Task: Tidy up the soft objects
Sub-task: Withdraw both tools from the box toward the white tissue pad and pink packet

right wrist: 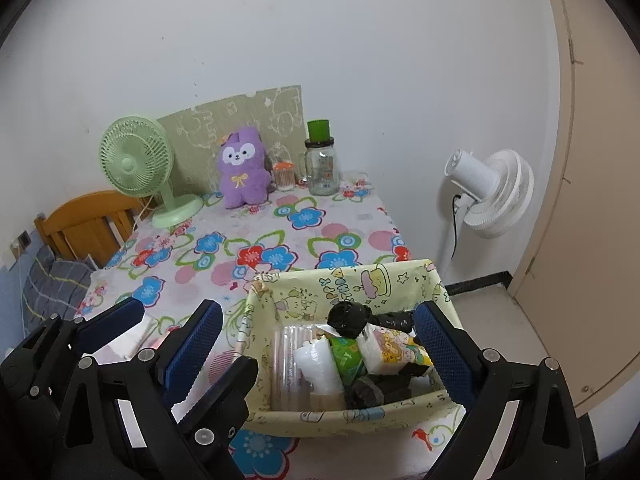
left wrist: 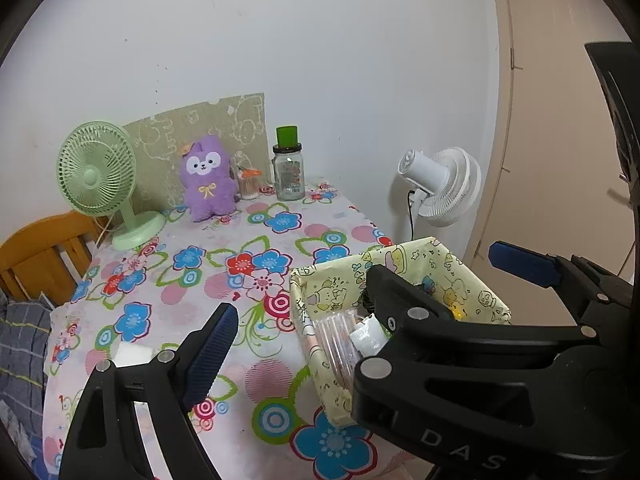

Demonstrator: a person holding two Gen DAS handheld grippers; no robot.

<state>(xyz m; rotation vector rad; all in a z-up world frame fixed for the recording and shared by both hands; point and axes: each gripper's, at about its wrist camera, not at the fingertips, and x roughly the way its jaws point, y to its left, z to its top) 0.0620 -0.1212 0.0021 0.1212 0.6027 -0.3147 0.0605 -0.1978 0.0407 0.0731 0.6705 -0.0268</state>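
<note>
Apparently both grippers, left gripper (left wrist: 362,280) and right gripper (right wrist: 320,344), are hovering jaws wide and empty by the fabric bin (right wrist: 360,276), next reaching toward the purple plush (right wrist: 242,172).

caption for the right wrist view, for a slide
Open right gripper straddling a filled box on a floral table, plush behind.

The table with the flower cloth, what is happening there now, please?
A person holds two grippers over the table, and neither holds anything. The right gripper is open, its fingers on either side of the yellow basket, which holds packets and dark rolled items. The left gripper is open too, beside the basket. The purple plush sits untouched at the back, between the green fan and a jar.
</note>
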